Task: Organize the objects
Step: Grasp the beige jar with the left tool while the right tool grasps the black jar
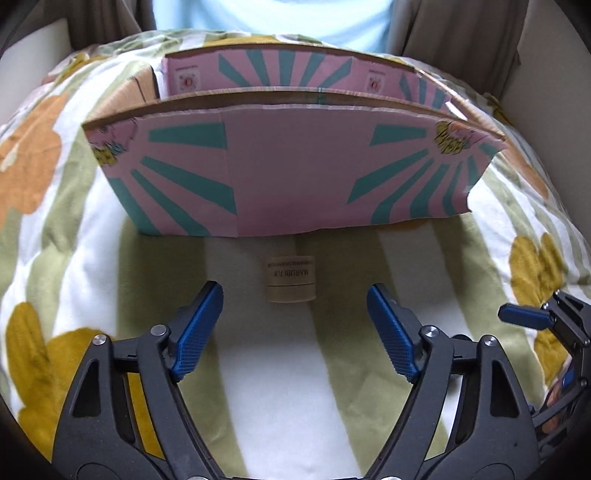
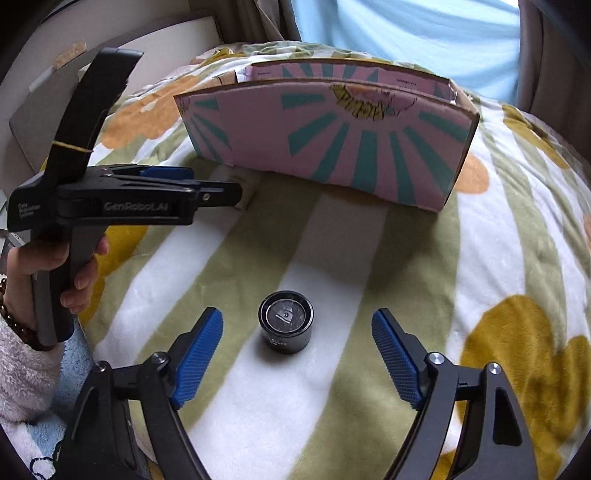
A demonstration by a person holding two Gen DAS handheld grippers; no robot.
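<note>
A pink cardboard box with teal rays [image 1: 295,173] stands open-topped on a flowered blanket; it also shows in the right wrist view [image 2: 332,147]. A small tan cardboard tube [image 1: 290,281] lies just before the box, between and slightly beyond my left gripper's [image 1: 294,297] open blue fingers. A small black jar with a clear lid [image 2: 285,321] stands upright between my right gripper's [image 2: 297,323] open fingers. Neither gripper touches its object. The left gripper's body [image 2: 122,199] shows at the left of the right wrist view, held by a hand.
The striped blanket with orange and yellow flowers [image 2: 480,277] covers a soft, uneven bed surface. Curtains and a pale blue window [image 1: 273,18] are behind the box. The right gripper's tip [image 1: 524,317] shows at the right edge of the left wrist view.
</note>
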